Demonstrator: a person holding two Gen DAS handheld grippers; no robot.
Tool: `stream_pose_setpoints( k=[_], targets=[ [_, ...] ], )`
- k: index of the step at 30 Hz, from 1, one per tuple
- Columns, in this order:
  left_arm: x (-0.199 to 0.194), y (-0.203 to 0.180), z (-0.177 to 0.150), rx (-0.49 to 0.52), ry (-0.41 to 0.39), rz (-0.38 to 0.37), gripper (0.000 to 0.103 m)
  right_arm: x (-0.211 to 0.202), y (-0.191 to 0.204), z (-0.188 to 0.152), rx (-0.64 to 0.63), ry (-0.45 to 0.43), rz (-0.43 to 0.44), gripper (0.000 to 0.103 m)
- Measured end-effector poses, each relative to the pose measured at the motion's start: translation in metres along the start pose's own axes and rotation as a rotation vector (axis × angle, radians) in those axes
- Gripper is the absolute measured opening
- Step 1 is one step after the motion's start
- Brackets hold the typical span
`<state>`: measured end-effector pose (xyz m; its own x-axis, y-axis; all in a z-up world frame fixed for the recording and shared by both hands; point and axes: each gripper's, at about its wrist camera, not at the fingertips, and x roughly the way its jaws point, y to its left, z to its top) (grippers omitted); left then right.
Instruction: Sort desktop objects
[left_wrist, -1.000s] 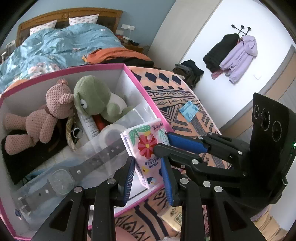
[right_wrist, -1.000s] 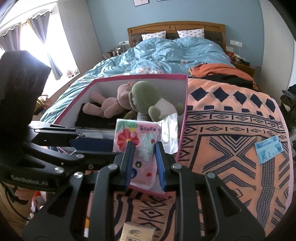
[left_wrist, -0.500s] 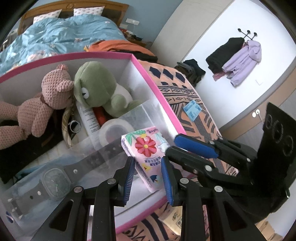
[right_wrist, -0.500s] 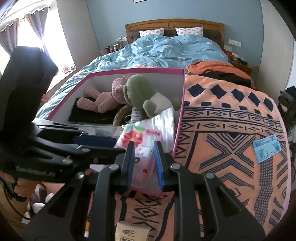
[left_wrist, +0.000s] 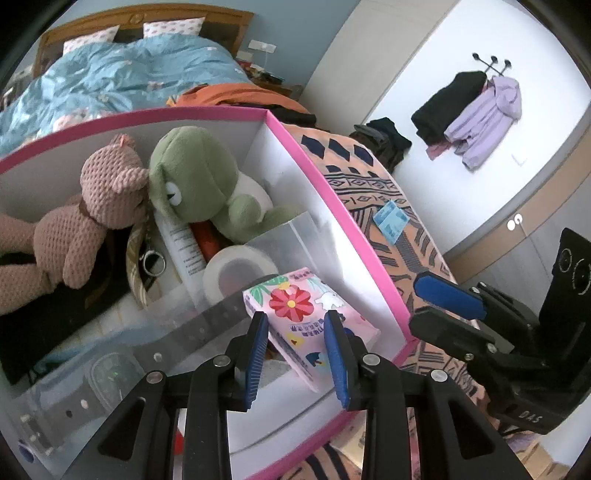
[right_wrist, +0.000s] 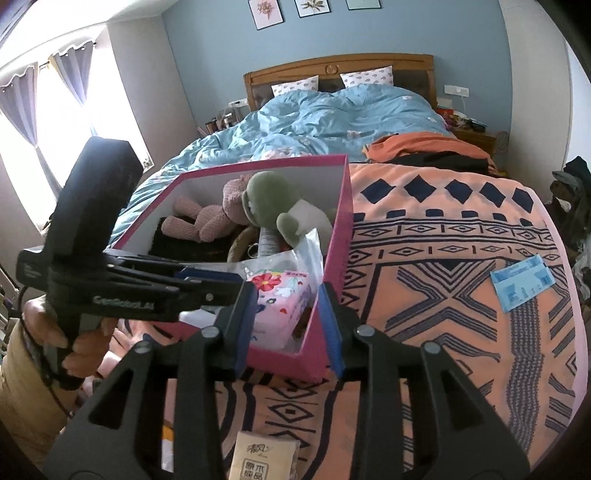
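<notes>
Left claw (left_wrist: 295, 350) clenched on floral tissue pack (left_wrist: 306, 314), lowering it into pink box (left_wrist: 332, 206) near corner; right claw (right_wrist: 288, 325), jaws just opening, released.

Patterned blanket (right_wrist: 443, 266) bears pink box (right_wrist: 334, 236)

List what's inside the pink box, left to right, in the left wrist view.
Pink teddy bear → green frog plush → tape roll → flowered tissue pack, against the pink box right wall.
</notes>
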<state>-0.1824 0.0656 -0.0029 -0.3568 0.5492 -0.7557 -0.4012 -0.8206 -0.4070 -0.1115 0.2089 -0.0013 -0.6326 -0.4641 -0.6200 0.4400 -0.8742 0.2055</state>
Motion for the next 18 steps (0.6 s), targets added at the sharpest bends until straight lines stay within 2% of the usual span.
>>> stream_pose_setpoints(
  k=[3,5,7,12,18],
  targets=[
    [-0.003,-0.006,-0.002,0.033,-0.014,0.034,0.031,-0.002,-0.003,-0.004,0.015,0.0,0.005,0.037],
    [-0.01,-0.004,-0.006,0.03,-0.016,0.003,0.033,-0.005,-0.006,-0.008,0.023,0.001,0.011,0.038],
    [-0.014,-0.002,-0.01,0.03,-0.008,-0.013,0.051,-0.008,-0.009,-0.012,0.029,-0.001,0.017,0.038],
    [-0.007,-0.002,-0.008,0.023,0.026,-0.034,0.053,-0.013,-0.01,-0.016,0.032,-0.01,0.033,0.041],
    [0.011,-0.014,0.003,0.07,0.037,0.026,0.053,-0.011,-0.011,-0.018,0.052,-0.012,0.05,0.042]
  ],
)
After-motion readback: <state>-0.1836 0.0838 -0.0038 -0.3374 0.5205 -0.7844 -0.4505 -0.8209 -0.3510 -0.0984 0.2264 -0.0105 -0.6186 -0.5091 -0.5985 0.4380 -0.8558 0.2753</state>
